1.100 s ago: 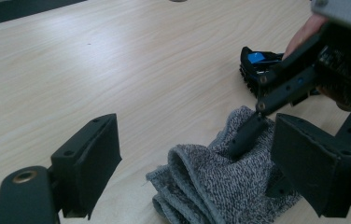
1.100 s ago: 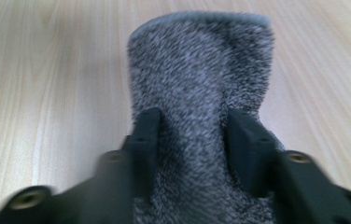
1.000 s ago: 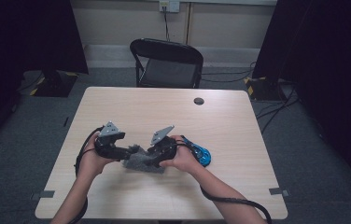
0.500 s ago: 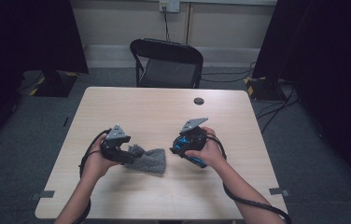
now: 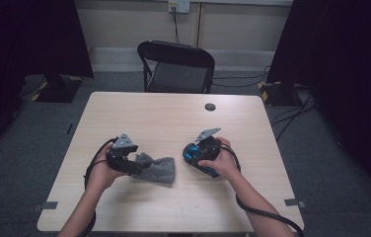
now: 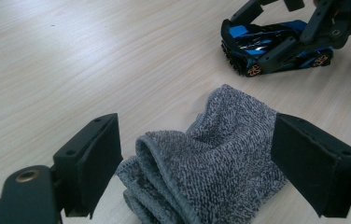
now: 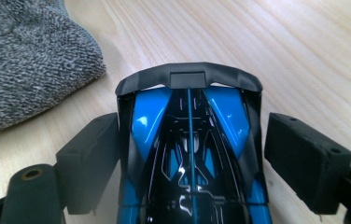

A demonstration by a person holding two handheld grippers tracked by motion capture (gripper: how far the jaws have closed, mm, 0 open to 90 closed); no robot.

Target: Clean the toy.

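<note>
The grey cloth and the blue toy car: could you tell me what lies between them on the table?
Nothing: in the left gripper view, bare wooden table separates the grey cloth from the blue toy car.

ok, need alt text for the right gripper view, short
A blue and black toy car sits on the wooden table, between the two open black jaws of the right gripper; a gap shows beside the right jaw. A folded grey towel lies at the upper left.

Crumpled grey towel (image 5: 156, 169) lying near-left on the table; glossy blue-and-black toy car (image 5: 197, 158) sits just right of it.
</note>
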